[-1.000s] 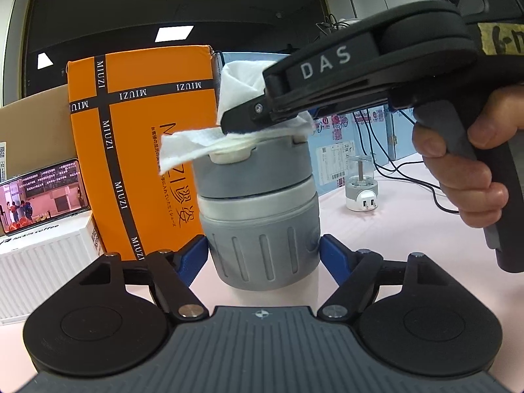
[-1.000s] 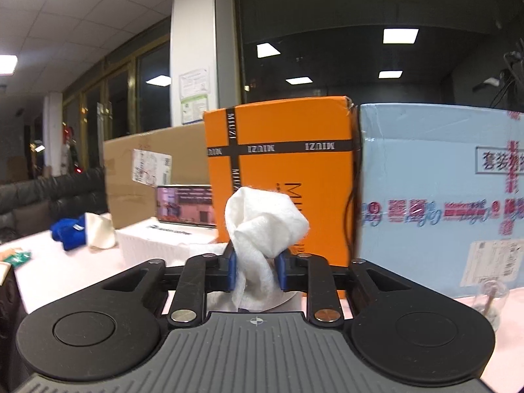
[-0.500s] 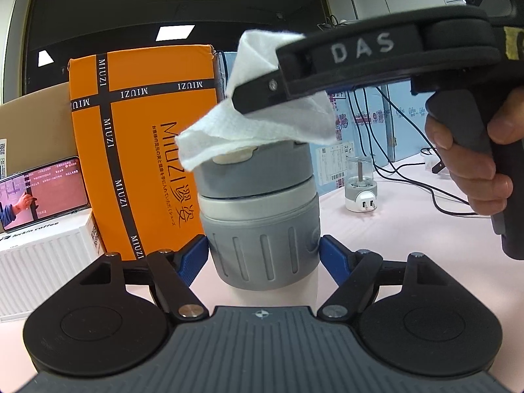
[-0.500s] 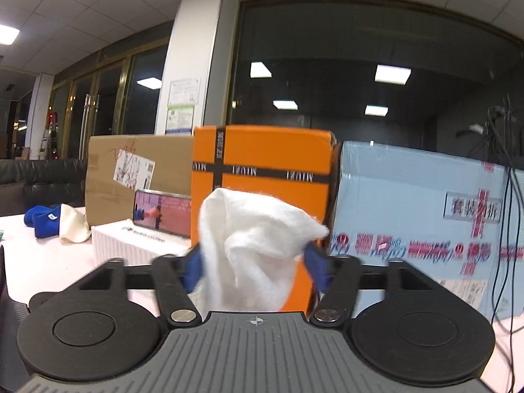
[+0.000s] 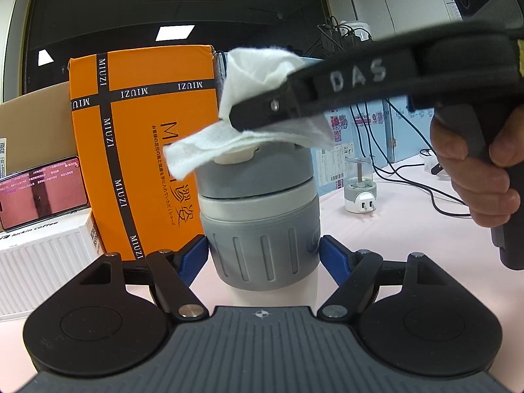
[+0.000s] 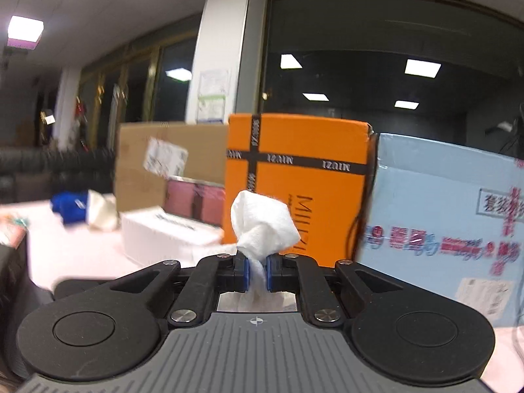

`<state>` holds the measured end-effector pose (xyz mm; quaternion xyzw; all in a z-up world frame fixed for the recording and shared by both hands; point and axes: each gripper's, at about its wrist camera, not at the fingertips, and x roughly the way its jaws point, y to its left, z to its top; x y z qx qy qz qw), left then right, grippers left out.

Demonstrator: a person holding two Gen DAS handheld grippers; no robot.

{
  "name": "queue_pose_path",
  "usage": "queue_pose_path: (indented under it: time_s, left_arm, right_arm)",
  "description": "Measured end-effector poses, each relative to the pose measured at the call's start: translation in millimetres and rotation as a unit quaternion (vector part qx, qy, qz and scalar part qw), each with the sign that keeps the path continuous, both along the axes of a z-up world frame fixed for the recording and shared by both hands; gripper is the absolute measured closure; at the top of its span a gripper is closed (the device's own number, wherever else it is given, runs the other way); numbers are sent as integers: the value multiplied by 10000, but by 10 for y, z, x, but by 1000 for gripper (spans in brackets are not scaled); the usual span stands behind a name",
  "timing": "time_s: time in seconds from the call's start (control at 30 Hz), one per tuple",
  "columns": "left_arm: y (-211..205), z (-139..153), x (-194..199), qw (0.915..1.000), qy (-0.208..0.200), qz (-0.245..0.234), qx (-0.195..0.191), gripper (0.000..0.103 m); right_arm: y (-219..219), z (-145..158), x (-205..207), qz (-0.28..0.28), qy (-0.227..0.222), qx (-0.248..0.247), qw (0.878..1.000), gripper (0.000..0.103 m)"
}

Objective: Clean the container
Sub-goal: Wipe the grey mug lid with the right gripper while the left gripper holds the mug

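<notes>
A grey container with a ribbed base and a grey lid stands upright on the pink table. My left gripper is shut on its base, blue pads against both sides. My right gripper is shut on a white cloth. In the left wrist view the right gripper reaches in from the right above the lid, and the cloth drapes over the lid's white cap.
Behind the container stand an orange MIUZI box, a light blue box and a brown carton. A phone leans on a white box at left. A small grey device and cables lie at right.
The right gripper lifted off the lid and loosened around the cloth half a second ago. It is now pinched tight on the cloth and back down over the lid. The left gripper has not moved.
</notes>
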<state>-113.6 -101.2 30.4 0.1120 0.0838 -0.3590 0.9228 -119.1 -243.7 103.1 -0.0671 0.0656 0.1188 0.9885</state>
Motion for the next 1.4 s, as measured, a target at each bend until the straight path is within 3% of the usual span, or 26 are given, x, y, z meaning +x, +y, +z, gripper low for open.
queue_pose_path:
  time_s: [0.23, 0.47, 0.63, 0.8, 0.97, 1.1, 1.17, 1.4]
  left_arm:
    - [4, 2, 34, 10000, 23, -10, -15, 31]
    - [6, -1, 51, 10000, 44, -18, -18, 31]
    - [5, -5, 61, 10000, 54, -14, -24, 31]
    - [6, -7, 56, 10000, 56, -11, -22, 31]
    - [-14, -21, 48, 10000, 76, -14, -4, 31]
    - [-79, -21, 58, 9999, 51, 76, 137, 30]
    - [-127, -23, 61, 9997, 38, 120, 222, 24]
    - [-210, 51, 202, 9993, 258, 282, 59, 21]
  right_arm:
    - [-106, 1, 17, -693, 8, -231, 9973, 94]
    - [-28, 26, -91, 127, 134, -126, 9997, 94]
    - [-1, -2, -66, 125, 92, 68, 9999, 94]
    - [-228, 9, -41, -281, 176, 706, 9970, 94]
    - [-488, -53, -142, -295, 205, 1488, 9882, 94]
    - [-552, -90, -219, -310, 208, 1733, 9842, 94]
    - [-589, -121, -229, -248, 267, 1921, 9807, 94]
    - [-700, -190, -261, -206, 413, 2333, 9713, 94]
